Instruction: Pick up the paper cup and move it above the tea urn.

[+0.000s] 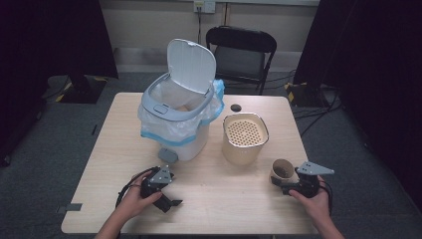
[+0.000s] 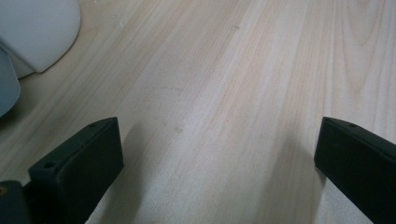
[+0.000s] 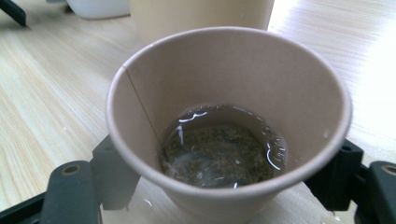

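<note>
The right claw brackets a paper cup of wet tea dregs at the tabletop's right front. Whether its pads press, I cannot tell. The strainer bucket and open pedal bin stand close, probably to receive liquid and dregs. The left claw rests wide open, empty.

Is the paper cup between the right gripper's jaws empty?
No. The paper cup holds a shallow pool of liquid with dark specks at its bottom.
</note>
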`<action>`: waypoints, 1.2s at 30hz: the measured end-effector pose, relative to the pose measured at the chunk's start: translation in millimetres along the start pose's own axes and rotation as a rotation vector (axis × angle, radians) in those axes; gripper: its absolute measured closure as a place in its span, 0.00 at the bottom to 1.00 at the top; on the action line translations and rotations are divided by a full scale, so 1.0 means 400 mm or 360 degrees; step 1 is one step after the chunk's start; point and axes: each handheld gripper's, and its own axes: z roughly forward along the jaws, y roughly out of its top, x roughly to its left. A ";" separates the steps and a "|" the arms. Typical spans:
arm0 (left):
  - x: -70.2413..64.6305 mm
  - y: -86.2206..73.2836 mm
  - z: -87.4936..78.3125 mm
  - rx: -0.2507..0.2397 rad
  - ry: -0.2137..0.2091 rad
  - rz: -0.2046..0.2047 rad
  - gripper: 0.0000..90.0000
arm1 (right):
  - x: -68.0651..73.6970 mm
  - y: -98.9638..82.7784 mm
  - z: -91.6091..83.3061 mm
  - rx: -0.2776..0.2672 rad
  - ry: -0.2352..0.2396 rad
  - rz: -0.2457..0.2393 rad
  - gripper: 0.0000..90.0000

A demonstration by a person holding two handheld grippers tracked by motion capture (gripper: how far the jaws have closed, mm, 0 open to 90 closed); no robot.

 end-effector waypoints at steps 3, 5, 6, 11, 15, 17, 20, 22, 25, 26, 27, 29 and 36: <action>0.000 0.000 0.000 -0.0001 0.0000 -0.0001 0.01 | -0.001 -0.004 0.001 -0.0019 -0.0003 0.0011 0.26; 0.000 0.000 0.000 -0.0001 0.0000 0.0000 0.01 | -0.001 -0.006 0.002 -0.0051 -0.0001 0.0000 0.26; 0.000 0.000 0.000 0.0000 -0.0001 0.0003 0.01 | 0.000 -0.006 0.002 -0.0066 -0.0003 -0.0001 0.26; 0.000 0.000 0.000 0.0009 0.0000 0.0000 0.00 | 0.005 -0.004 0.003 -0.0103 -0.0004 0.0019 0.26; 0.000 0.000 0.000 0.0009 -0.0001 0.0001 0.00 | 0.004 -0.005 0.002 -0.0114 -0.0008 0.0026 0.28; 0.000 0.000 0.000 0.0005 -0.0001 0.0001 0.00 | 0.004 -0.003 0.000 -0.0109 -0.0017 0.0023 0.28; 0.000 0.000 0.000 0.0008 -0.0001 0.0001 0.00 | 0.005 0.002 -0.002 -0.0094 -0.0027 0.0008 0.29; 0.000 0.000 0.000 0.0002 -0.0002 -0.0003 0.00 | 0.004 0.007 -0.003 -0.0090 -0.0041 -0.0010 0.29; 0.000 0.000 0.000 0.0006 0.0000 -0.0003 0.00 | -0.002 0.018 -0.005 -0.0097 -0.0048 0.0007 0.29; 0.000 0.000 0.000 0.0006 0.0000 -0.0003 0.00 | -0.005 0.023 -0.005 -0.0090 -0.0054 0.0011 0.29; 0.000 0.000 0.000 0.0007 -0.0001 -0.0003 0.00 | -0.007 0.028 -0.005 -0.0083 -0.0060 0.0009 0.29; 0.000 0.000 0.000 0.0006 -0.0001 -0.0003 0.00 | -0.011 0.038 -0.001 -0.0075 -0.0067 0.0004 0.30; -0.001 0.000 0.000 0.0005 -0.0004 0.0002 0.00 | -0.026 0.066 0.030 -0.0038 -0.0029 -0.0059 0.30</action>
